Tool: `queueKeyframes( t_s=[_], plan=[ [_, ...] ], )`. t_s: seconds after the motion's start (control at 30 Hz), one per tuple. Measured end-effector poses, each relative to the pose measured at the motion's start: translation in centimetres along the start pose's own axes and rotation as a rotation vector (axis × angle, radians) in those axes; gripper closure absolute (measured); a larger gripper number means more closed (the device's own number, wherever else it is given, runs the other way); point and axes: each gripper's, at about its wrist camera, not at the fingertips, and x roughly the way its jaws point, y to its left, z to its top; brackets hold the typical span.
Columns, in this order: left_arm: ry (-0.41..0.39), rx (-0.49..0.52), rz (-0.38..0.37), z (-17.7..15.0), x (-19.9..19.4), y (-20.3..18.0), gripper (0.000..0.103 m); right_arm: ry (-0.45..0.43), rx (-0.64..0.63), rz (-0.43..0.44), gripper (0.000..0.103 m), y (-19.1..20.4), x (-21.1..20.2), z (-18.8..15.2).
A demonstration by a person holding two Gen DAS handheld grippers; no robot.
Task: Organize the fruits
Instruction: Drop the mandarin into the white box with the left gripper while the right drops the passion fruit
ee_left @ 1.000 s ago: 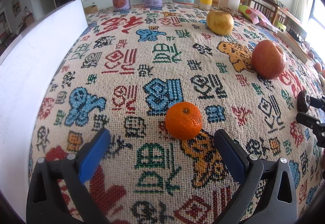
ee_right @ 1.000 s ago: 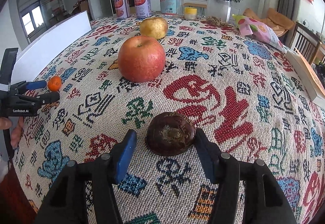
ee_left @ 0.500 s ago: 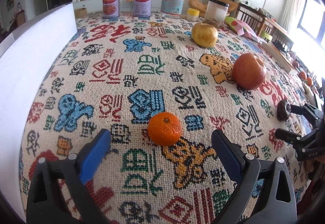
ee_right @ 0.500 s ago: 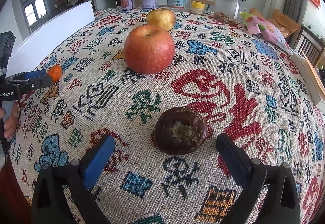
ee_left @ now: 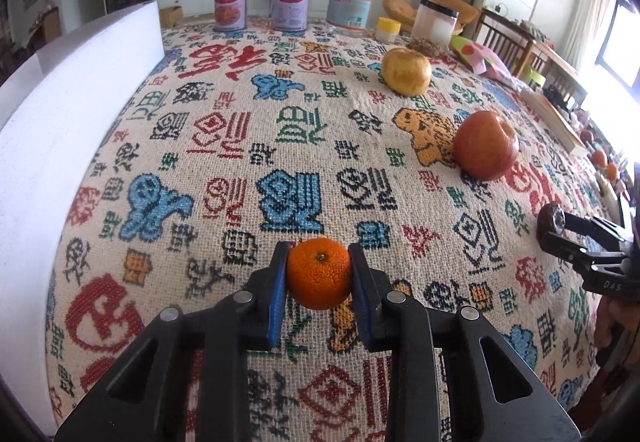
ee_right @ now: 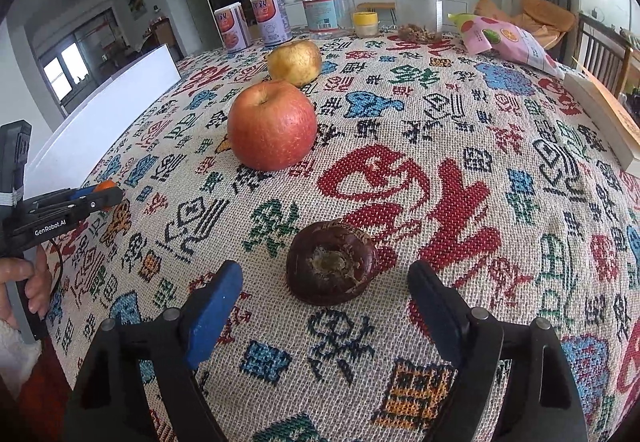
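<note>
My left gripper (ee_left: pixel 319 274) is shut on a small orange mandarin (ee_left: pixel 319 273), its blue pads pressed on both sides, just above the patterned tablecloth (ee_left: pixel 280 129). My right gripper (ee_right: pixel 324 290) is open, its fingers either side of a dark brown round fruit (ee_right: pixel 332 262) that lies on the cloth. A red apple (ee_right: pixel 272 123) and a yellow pear (ee_right: pixel 295 62) lie further back; they also show in the left wrist view, the apple (ee_left: pixel 486 150) and the pear (ee_left: pixel 406 70). The left gripper with the mandarin (ee_right: pixel 105 186) shows at the left of the right wrist view.
A white board (ee_left: pixel 72 113) stands along the table's left side. Two cans (ee_left: pixel 231 5), a glass jar (ee_left: pixel 352 7), a small yellow pot (ee_left: pixel 389 29) and a clear container (ee_left: pixel 434 26) line the far edge. A pink snack bag (ee_right: pixel 504 37) lies at the far right.
My left gripper has closed on the mandarin. My right gripper opened wide and let go of the dark fruit, then drew slightly nearer it.
</note>
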Motion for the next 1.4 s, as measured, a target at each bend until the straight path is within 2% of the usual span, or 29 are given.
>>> queueKeyframes(
  t_s=[0.07, 0.1, 0.13, 0.17, 0.27, 0.37, 0.43, 0.53, 0.6, 0.73, 0.87, 1.0, 1.07, 1.1, 1.13, 1.2, 1.27, 1.33, 1.4],
  plan=[
    [0.002, -0.031, -0.024, -0.1, -0.7, 0.5, 0.074, 0.004, -0.026, -0.048, 0.032, 0.7, 0.3, 0.3],
    [0.004, -0.048, -0.039, -0.1, -1.2, 0.7, 0.075, 0.003, -0.045, -0.067, 0.041, 1.2, 0.5, 0.3],
    [0.007, -0.067, -0.058, -0.1, -1.7, 0.9, 0.075, 0.006, -0.068, -0.101, 0.058, 1.6, 0.7, 0.4],
    [0.006, -0.086, -0.079, -0.1, -2.6, 1.3, 0.075, 0.010, -0.085, -0.130, 0.058, 1.8, 0.7, 0.5],
    [-0.027, -0.145, -0.139, 0.2, -6.2, 2.6, 0.075, 0.011, -0.068, -0.070, 0.058, 2.9, -0.4, 0.9],
    [-0.081, -0.224, -0.191, 1.1, -10.5, 5.2, 0.075, 0.016, -0.093, 0.048, 0.058, 6.4, -1.3, 2.1],
    [-0.127, -0.281, -0.194, 2.0, -13.4, 8.0, 0.075, 0.028, -0.130, 0.140, 0.058, 10.0, -1.5, 3.4],
    [-0.183, -0.373, -0.139, 3.5, -17.1, 13.5, 0.075, 0.037, -0.213, 0.289, 0.058, 17.2, -1.6, 6.1],
    [-0.202, -0.426, -0.057, 4.4, -18.3, 17.7, 0.075, 0.031, -0.287, 0.380, 0.058, 22.6, -1.9, 8.0],
    [-0.142, -0.538, 0.100, 5.4, -16.8, 25.9, 0.075, 0.033, -0.409, 0.517, 0.058, 32.6, -1.7, 11.8],
    [-0.058, -0.608, 0.211, 4.7, -13.7, 31.0, 0.074, 0.091, -0.466, 0.544, 0.058, 40.9, 2.0, 15.6],
    [-0.018, -0.632, 0.255, 4.1, -12.0, 32.7, 0.071, 0.172, -0.483, 0.473, 0.058, 46.2, 7.3, 17.5],
    [-0.036, -0.632, 0.281, 3.8, -12.2, 33.0, 0.052, 0.186, -0.463, 0.445, 0.058, 47.5, 9.3, 18.3],
    [-0.055, -0.627, 0.295, 3.8, -12.5, 33.0, 0.037, 0.181, -0.446, 0.437, 0.057, 47.9, 9.9, 18.6],
    [-0.080, -0.622, 0.317, 3.8, -13.0, 32.8, 0.028, 0.167, -0.420, 0.434, 0.054, 47.9, 10.2, 19.1],
    [-0.130, -0.612, 0.344, 3.9, -14.4, 32.4, 0.024, 0.108, -0.343, 0.448, 0.047, 47.1, 9.4, 20.2],
    [-0.180, -0.600, 0.340, 4.4, -15.9, 31.6, 0.022, 0.022, -0.276, 0.491, 0.042, 45.4, 7.2, 21.3],
    [-0.233, -0.575, 0.336, 5.0, -17.2, 30.1, 0.016, -0.077, -0.267, 0.492, 0.035, 43.3, 4.2, 22.0],
    [-0.279, -0.532, 0.315, 5.5, -18.2, 27.9, 0.013, -0.172, -0.286, 0.458, 0.030, 40.9, 1.4, 22.4]
  ],
)
